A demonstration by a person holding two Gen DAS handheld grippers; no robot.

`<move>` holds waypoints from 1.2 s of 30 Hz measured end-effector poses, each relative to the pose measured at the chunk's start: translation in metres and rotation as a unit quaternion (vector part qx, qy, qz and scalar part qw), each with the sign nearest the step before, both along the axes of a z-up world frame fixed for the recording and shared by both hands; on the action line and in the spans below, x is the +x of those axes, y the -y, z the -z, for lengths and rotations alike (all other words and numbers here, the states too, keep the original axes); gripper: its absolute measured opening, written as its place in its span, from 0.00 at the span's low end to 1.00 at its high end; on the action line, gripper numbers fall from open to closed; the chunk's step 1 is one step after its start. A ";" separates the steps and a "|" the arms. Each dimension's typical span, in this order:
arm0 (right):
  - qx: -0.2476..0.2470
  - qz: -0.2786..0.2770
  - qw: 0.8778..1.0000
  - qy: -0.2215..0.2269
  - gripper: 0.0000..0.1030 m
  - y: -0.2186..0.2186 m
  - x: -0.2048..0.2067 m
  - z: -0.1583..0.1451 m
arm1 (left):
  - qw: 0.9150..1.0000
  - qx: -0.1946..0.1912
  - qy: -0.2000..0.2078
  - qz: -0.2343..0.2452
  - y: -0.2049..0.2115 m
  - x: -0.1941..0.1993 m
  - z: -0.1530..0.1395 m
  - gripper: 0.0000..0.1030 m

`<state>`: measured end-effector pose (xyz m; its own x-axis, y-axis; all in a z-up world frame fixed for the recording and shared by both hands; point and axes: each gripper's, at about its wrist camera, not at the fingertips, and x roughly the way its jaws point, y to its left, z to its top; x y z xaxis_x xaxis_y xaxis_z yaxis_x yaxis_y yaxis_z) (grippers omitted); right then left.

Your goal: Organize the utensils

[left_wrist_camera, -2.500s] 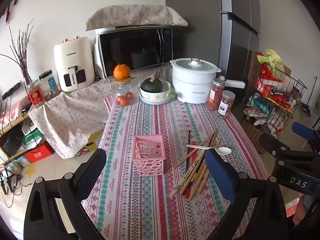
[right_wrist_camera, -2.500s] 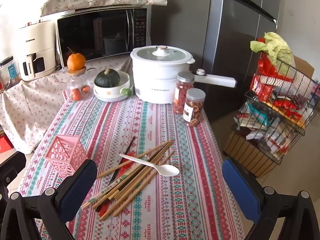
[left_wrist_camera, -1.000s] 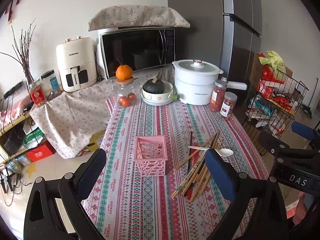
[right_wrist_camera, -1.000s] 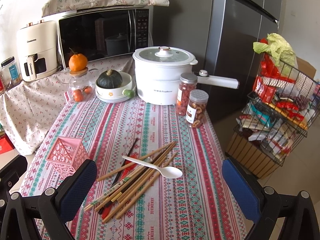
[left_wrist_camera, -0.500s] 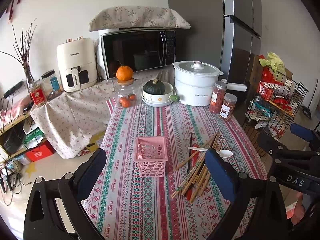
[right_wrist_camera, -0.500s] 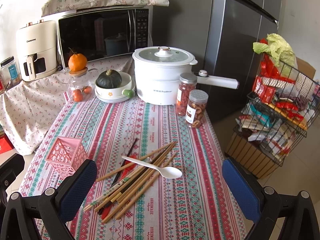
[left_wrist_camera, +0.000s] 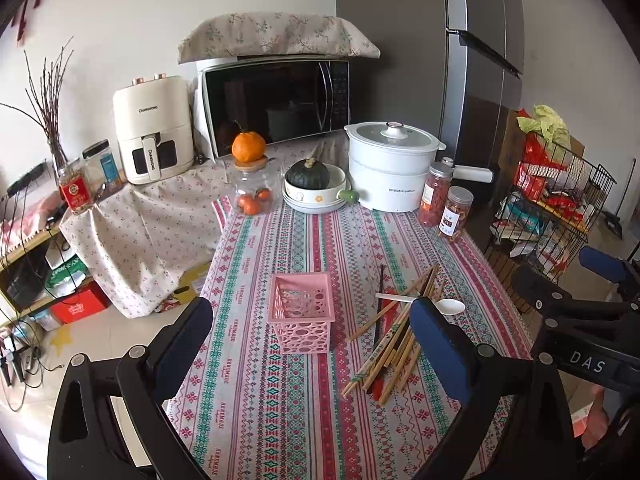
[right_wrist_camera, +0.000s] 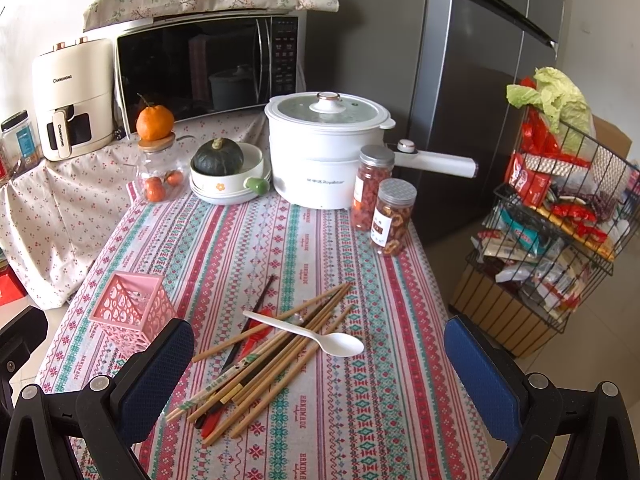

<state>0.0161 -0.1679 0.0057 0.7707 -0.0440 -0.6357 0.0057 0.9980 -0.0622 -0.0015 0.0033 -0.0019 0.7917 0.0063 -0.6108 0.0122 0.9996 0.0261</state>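
Observation:
A pile of wooden chopsticks (right_wrist_camera: 276, 344) lies on the striped tablecloth, with a white plastic spoon (right_wrist_camera: 312, 336) across it and something red underneath. The same chopsticks (left_wrist_camera: 394, 344) and spoon (left_wrist_camera: 444, 305) show in the left wrist view. An empty pink perforated basket (left_wrist_camera: 302, 312) stands left of the pile; in the right wrist view the basket (right_wrist_camera: 130, 308) is at the left. My left gripper (left_wrist_camera: 312, 340) is open, hovering short of the basket. My right gripper (right_wrist_camera: 320, 360) is open above the pile's near end, holding nothing.
At the table's far end stand a white pot (right_wrist_camera: 324, 152), two snack jars (right_wrist_camera: 380, 208), a bowl with a squash (right_wrist_camera: 224, 168) and a glass jar topped by an orange (right_wrist_camera: 156, 152). A microwave and air fryer sit behind. A wire rack (right_wrist_camera: 560, 208) stands right of the table.
Both views have shifted slightly; the basket and utensils sit a little farther from the grippers. Nothing on the table has moved, and both grippers stay open.

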 end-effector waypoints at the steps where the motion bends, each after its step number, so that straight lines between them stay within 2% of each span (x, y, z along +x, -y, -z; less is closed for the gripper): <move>1: 0.001 0.000 1.000 0.000 1.00 0.000 0.000 0.000 | 1.000 0.000 0.000 0.000 0.000 0.000 0.000 0.97; 26: -0.018 -0.001 1.000 -0.001 1.00 -0.001 0.001 0.003 | 1.000 0.000 -0.001 -0.005 -0.002 0.001 -0.002 0.97; 36: -0.025 0.004 1.000 -0.010 1.00 0.004 0.006 0.005 | 1.000 0.011 -0.002 -0.008 0.004 0.011 0.002 0.97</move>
